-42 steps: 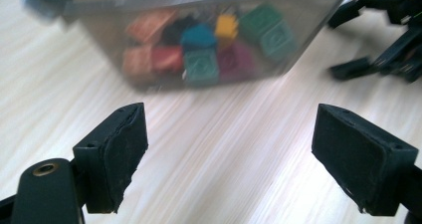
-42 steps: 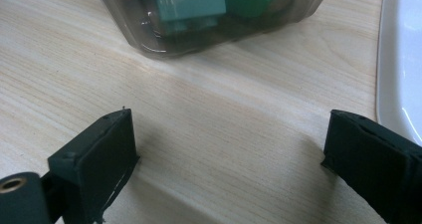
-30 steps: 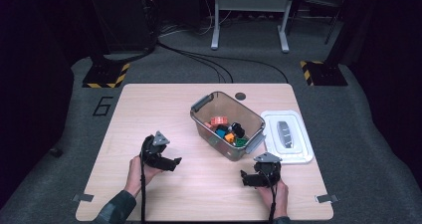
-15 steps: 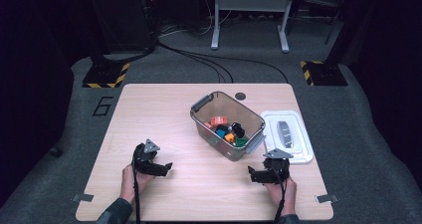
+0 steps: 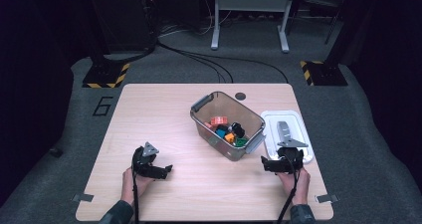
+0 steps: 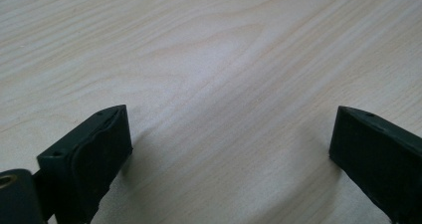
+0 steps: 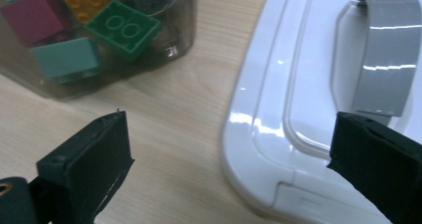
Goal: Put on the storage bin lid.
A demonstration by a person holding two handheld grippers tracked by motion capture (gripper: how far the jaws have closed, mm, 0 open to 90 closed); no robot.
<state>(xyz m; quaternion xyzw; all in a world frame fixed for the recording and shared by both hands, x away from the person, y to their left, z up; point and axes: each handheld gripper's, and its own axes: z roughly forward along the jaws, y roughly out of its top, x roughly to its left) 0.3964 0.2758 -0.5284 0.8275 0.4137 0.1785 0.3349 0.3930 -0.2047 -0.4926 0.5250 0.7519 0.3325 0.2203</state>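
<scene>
I hover my right gripper [image 5: 268,165], jaws wide and empty, astride the white lid's [image 7: 318,109] near corner at the clear brick bin's [image 5: 226,122] four o'clock, probably to grab it; my left gripper [image 5: 168,169], jaws having just widened on nothing, waits at seven o'clock.

Both rigs are built all in black: the left hand-held gripper [image 5: 166,169] is topped by a grey three-cornered plate, the right hand-held gripper [image 5: 263,163] likewise. A black cable is trailed from each. Chunky jaws with small screw holes are seen, and dark sleeves are worn.
</scene>
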